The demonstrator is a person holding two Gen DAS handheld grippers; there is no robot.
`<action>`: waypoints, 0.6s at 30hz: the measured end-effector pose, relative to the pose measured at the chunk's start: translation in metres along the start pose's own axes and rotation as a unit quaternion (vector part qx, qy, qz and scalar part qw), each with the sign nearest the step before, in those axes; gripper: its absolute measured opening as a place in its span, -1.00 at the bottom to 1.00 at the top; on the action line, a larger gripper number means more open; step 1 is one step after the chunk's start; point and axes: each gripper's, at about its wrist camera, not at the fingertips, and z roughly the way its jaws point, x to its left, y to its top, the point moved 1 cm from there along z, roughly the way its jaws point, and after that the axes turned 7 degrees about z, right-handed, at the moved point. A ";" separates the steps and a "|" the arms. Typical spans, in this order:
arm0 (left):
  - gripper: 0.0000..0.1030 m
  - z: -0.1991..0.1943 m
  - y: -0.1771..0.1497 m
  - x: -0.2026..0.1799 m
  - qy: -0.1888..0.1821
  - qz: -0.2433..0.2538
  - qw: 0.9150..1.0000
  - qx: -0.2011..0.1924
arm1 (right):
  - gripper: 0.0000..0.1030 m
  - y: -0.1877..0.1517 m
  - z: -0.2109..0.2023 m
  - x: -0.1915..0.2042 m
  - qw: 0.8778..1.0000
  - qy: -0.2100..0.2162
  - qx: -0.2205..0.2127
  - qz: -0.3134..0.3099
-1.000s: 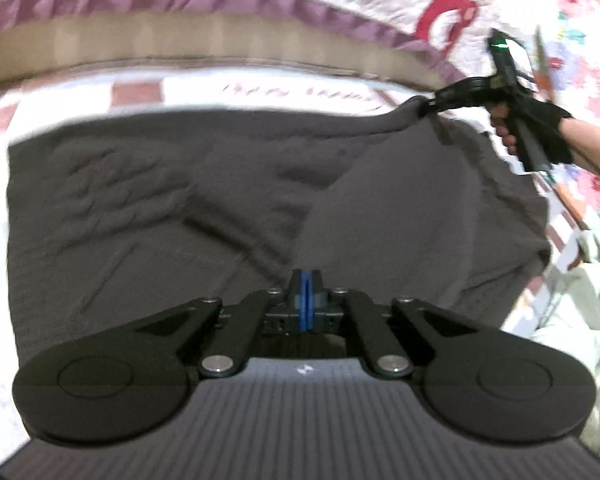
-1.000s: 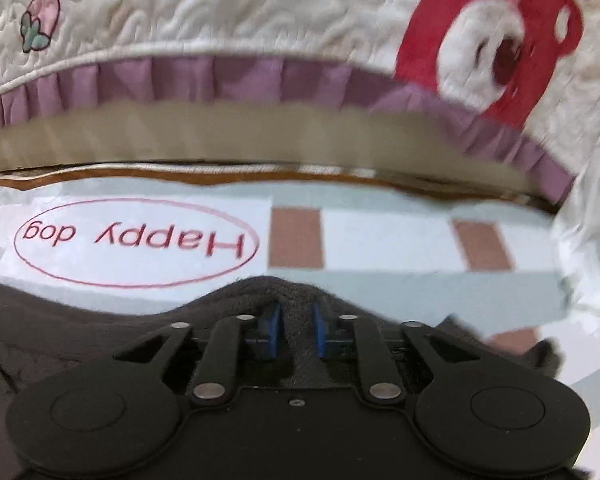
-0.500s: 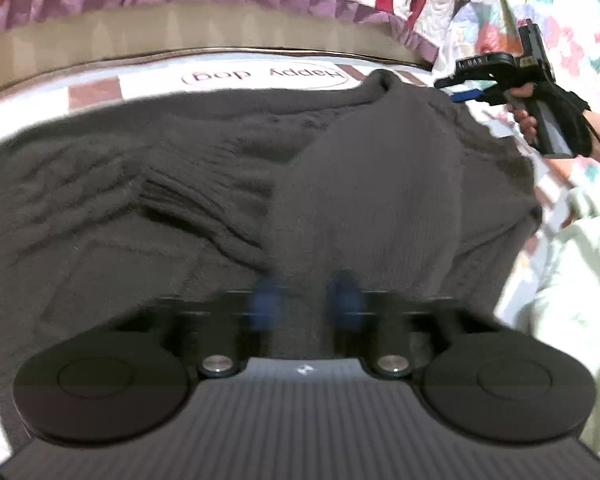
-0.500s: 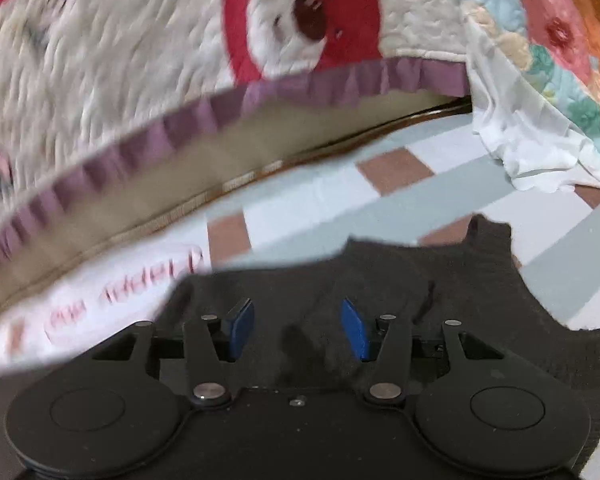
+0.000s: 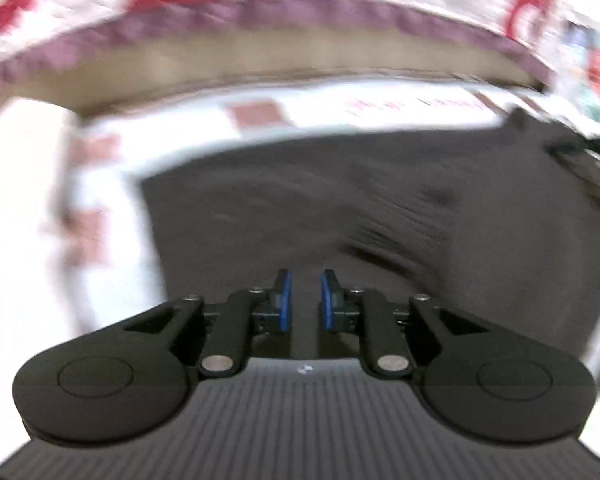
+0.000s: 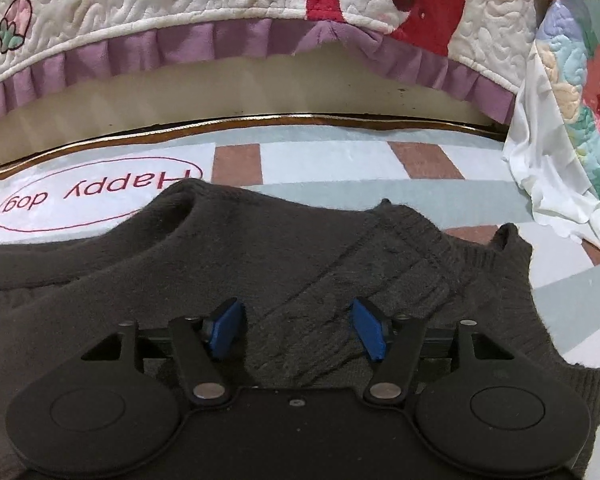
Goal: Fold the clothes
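On the bed sheet (image 6: 340, 160), pale with brown squares and a red "Happy dog" oval, a dark knit sweater (image 6: 300, 248) lies spread flat, one ribbed sleeve (image 6: 400, 264) folded across its body. Behind it hangs a quilted white cover (image 6: 180, 0) with a purple frill and a red bear; a floral quilt (image 6: 580, 100) drapes at the right. The right gripper (image 6: 296, 328) hovers just over the sleeve, its blue pads (image 6: 366, 330) spread wide after just opening, nothing pinched between them. The left gripper (image 5: 303, 300), seen through heavy blur, hangs above the sweater's near part, jaws parted by a narrow gap and just opening, holding nothing.
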 end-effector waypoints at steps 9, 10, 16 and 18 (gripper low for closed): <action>-0.10 0.004 -0.008 -0.017 -0.176 -0.031 0.984 0.019 | 0.29 -0.037 -0.084 0.043 0.986 0.160 -0.031 0.032; 0.00 0.005 -0.010 -0.025 -0.192 -0.024 0.981 0.021 | 0.29 -0.049 -0.094 0.052 0.974 0.224 -0.005 0.019; 0.06 0.032 -0.023 -0.053 -0.250 -0.068 0.958 0.124 | 0.26 -0.126 -0.124 0.101 0.895 0.422 0.138 -0.041; 0.01 0.035 -0.025 -0.054 -0.243 -0.079 0.959 0.120 | 0.26 -0.139 -0.112 0.112 0.899 0.406 0.155 -0.045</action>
